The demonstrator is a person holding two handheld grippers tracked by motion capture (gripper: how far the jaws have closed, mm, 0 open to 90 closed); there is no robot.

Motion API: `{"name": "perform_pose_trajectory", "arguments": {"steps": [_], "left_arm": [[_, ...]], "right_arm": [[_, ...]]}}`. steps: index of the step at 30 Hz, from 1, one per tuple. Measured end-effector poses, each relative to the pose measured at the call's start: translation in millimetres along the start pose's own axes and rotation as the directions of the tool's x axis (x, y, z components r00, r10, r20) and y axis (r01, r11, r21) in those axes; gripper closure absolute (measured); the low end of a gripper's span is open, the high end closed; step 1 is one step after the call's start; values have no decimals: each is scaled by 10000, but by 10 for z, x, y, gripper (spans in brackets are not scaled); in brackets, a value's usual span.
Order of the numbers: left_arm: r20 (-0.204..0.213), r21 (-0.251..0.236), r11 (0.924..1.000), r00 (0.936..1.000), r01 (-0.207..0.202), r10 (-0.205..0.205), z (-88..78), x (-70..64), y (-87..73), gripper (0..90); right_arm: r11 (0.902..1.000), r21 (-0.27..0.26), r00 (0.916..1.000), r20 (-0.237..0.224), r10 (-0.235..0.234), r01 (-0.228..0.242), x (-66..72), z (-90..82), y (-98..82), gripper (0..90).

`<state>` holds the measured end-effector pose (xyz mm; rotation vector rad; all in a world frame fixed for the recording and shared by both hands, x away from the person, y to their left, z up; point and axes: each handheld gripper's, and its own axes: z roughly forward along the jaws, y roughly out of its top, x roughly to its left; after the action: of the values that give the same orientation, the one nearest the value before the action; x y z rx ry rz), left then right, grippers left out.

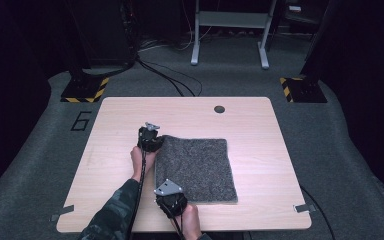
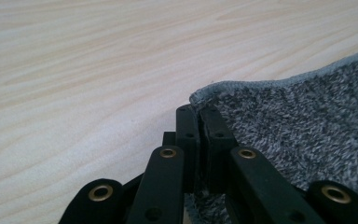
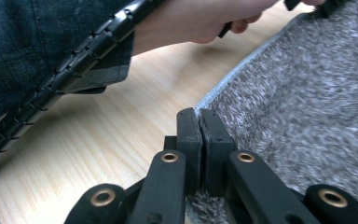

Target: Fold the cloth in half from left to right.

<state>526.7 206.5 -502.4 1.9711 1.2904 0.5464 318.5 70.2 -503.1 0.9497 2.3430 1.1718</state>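
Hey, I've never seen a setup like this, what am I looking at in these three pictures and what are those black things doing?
A person sits at a wooden table and holds a hand tool in each hand: a gripper with two black jaws. The high view looks down from above. The other two pictures come from small cameras riding on the grippers, looking along the jaws. A grey, fuzzy cloth lies flat on the table. The left gripper is shut on the cloth's far left corner, the right gripper on its near left corner. In the right gripper view you also see the person's other hand, a sleeve and a black cable.
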Motion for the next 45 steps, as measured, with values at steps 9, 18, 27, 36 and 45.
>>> {"name": "perform_pose_trajectory", "arguments": {"steps": [9,18,27,36,45], "left_arm": [[-115,-307,9995,9999,46,-50,-94,-26,135,869],[-284,-665,9977,9995,130,-149,-225,19,285,869],[-886,-891,9946,9951,-529,450,-497,36,601,869],[-468,-1261,9917,9987,-242,185,-405,-147,666,868],[-250,-1366,9902,9994,-290,258,-293,-313,723,867]], "right_arm": [[9971,-700,9991,248,332,-314,-76,-129,32,880],[9912,-1233,9987,146,494,-472,-51,-201,138,882],[9731,-2257,9984,185,529,-474,-8,-325,431,882],[9663,-2505,9950,622,780,-601,-55,-423,347,882],[9659,-2446,9895,925,1110,-855,-213,-513,204,881]]}}
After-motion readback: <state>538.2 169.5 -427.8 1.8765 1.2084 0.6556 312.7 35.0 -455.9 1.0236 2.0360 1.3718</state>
